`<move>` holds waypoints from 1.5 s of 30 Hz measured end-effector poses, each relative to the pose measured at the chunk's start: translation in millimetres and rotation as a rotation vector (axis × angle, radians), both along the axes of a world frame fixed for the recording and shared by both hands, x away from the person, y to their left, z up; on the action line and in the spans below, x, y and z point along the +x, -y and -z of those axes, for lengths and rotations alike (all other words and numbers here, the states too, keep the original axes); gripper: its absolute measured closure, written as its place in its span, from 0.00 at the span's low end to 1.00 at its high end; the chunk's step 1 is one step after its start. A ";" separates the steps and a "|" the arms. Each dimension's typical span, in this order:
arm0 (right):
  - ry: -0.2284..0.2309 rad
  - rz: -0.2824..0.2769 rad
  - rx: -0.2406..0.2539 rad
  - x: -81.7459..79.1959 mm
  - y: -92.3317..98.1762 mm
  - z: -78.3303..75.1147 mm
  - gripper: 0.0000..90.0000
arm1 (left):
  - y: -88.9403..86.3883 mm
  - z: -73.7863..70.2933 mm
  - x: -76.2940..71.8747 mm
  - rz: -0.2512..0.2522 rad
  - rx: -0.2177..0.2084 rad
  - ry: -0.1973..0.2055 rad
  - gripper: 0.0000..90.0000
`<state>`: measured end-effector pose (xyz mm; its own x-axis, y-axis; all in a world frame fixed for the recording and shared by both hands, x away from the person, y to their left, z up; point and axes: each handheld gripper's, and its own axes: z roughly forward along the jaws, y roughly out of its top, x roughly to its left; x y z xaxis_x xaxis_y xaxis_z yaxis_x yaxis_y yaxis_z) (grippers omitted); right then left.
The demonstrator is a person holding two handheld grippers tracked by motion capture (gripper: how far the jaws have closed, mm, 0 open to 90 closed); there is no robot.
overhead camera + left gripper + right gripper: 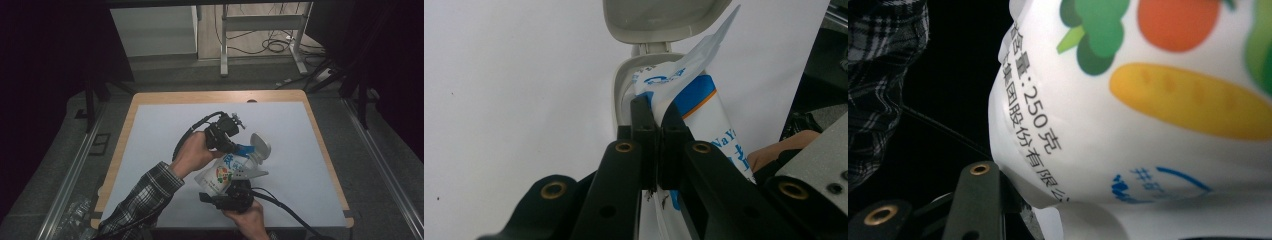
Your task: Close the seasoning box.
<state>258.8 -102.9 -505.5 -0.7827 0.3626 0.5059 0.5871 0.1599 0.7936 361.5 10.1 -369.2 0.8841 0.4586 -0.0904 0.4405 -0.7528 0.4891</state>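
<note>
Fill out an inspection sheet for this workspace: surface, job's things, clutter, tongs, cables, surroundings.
Surface: white sheet on a wood-edged table.
Job's things: white pouch printed with vegetables and blue lettering, held above the sheet; grey flip lid at its top stands open.
Clutter: nothing seen on the sheet.
Tongs: left tongs shut on the pouch's top film beside the lid; right tongs hold the pouch's lower end, printed side close to the right gripper view.
Cables: black cable loops from the left tongs; another trails off the near edge; more cables on the floor.
Surroundings: metal frame legs behind the table; dark curtains at the sides.
</note>
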 end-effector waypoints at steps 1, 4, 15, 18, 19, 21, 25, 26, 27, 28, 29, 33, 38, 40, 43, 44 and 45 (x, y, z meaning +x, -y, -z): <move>-0.004 0.000 0.003 0.1 0.1 -0.4 0.54 | 0.3 0.0 0.5 0.001 0.002 -0.002 0.99; -0.009 -0.001 0.012 0.4 0.5 -1.3 0.54 | 1.2 -0.3 1.5 -0.003 0.007 -0.004 0.99; -0.009 -0.011 0.020 0.8 2.3 -4.0 0.55 | 4.6 0.5 4.2 -0.007 0.025 -0.015 0.99; -0.007 -0.012 0.033 0.5 2.0 -4.6 0.55 | 5.3 0.3 4.5 -0.007 0.031 -0.015 0.99; -0.008 -0.017 0.027 0.8 3.0 -5.2 0.55 | 5.4 0.2 4.5 -0.008 0.031 -0.013 0.99; -0.003 -0.015 0.029 1.0 2.8 -4.9 0.55 | 5.8 0.1 4.1 -0.010 0.032 -0.014 0.99; 0.004 -0.020 0.029 1.0 3.0 -4.6 0.56 | 6.1 -0.4 3.7 -0.011 0.036 -0.015 0.99; 0.004 -0.020 0.031 1.0 3.1 -4.7 0.56 | 6.1 -0.6 3.7 -0.009 0.037 -0.014 0.99; 0.000 -0.020 0.038 0.6 2.9 -5.1 0.56 | 6.2 -0.8 3.5 -0.011 0.037 -0.016 0.99; 0.006 -0.022 0.034 0.8 3.1 -5.0 0.56 | 6.1 -1.3 3.6 -0.009 0.040 -0.014 0.99; 0.006 -0.022 0.038 0.7 2.9 -5.0 0.56 | 6.3 -1.6 3.3 -0.012 0.040 -0.016 0.99; 0.000 -0.023 0.044 0.5 3.1 -5.7 0.57 | 6.7 -2.1 3.3 -0.012 0.044 -0.013 0.99; 0.005 -0.020 0.037 0.5 3.4 -5.8 0.58 | 7.6 -2.2 3.2 -0.017 0.050 -0.015 0.99; -0.001 -0.015 0.046 0.1 3.1 -6.2 0.59 | 7.6 -2.9 3.3 -0.019 0.054 -0.014 0.99; 0.013 -0.021 0.050 0.9 4.2 -6.5 0.59 | 7.9 -3.8 3.2 -0.023 0.054 -0.013 0.99; 0.011 -0.024 0.053 0.8 4.4 -6.8 0.59 | 8.0 -4.6 3.2 -0.023 0.058 -0.015 0.99; 0.010 -0.026 0.058 0.7 4.6 -7.2 0.59 | 8.0 -4.9 3.3 -0.021 0.060 -0.014 0.99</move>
<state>259.5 -107.4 -498.3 -0.7963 0.3125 0.5179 0.5756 0.1284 0.8076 364.8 2.0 -364.3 0.8730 0.4820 -0.0744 0.4629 -0.7709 0.4374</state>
